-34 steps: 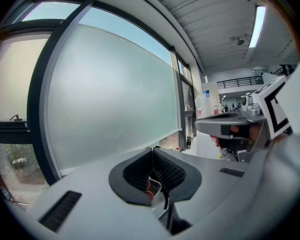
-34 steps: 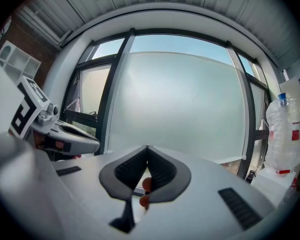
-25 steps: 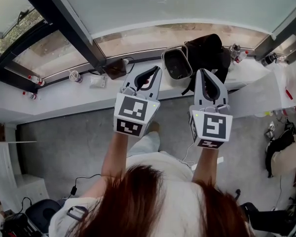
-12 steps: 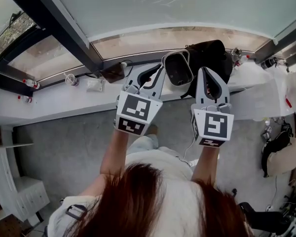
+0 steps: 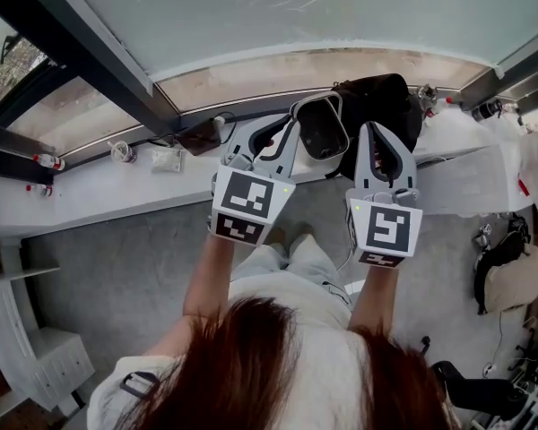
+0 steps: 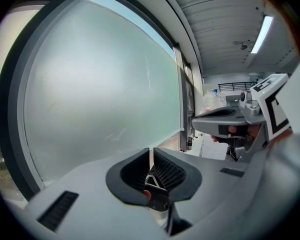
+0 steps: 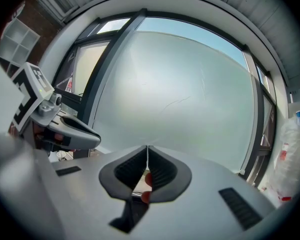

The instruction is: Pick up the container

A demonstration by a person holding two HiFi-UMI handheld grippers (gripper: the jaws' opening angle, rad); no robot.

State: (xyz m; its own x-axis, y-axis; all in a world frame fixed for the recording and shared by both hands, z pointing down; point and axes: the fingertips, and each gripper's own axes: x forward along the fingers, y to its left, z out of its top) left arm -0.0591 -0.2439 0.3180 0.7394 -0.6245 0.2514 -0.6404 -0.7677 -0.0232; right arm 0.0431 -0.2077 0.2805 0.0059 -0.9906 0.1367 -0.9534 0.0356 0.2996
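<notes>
- Head view, left hand-held gripper [image 5: 282, 133]: held out level over the grey floor [image 5: 117, 267], with its marker cube facing up. Its tip lay at the left edge of the container as pictured; contact could not be told.
- Head view, right hand-held gripper [image 5: 377, 134]: held parallel to the left one, with its tip just right of the container and in front of a black bag [image 5: 381, 97].
- Head view, container [image 5: 321, 125]: dark, rounded-rectangular, with a pale rim and a thin bail handle. It stood upright on the white surface [image 5: 90, 191] along the window, between the two gripper tips and just beside the black bag.
- Head view, sundries on the surface, left of the container: a brown flat item [image 5: 200, 136], a small clear packet [image 5: 166, 159] and a small round cup [image 5: 121, 151].
- Head view, floor items: a white shelf unit [image 5: 27, 365] at lower left and a dark backpack [image 5: 507, 271] at right.
- Left gripper view: ribbed pads [image 6: 167, 171] were drawn together to a thin slit, with nothing between them. They faced a frosted window pane [image 6: 100, 94]. The right gripper showed at the right edge; the container was not in sight.
- Right gripper view: the jaws met at the tip and gripped nothing, facing the same frosted pane. The left gripper showed at left, and a clear plastic bottle [image 7: 292, 159] at far right.
</notes>
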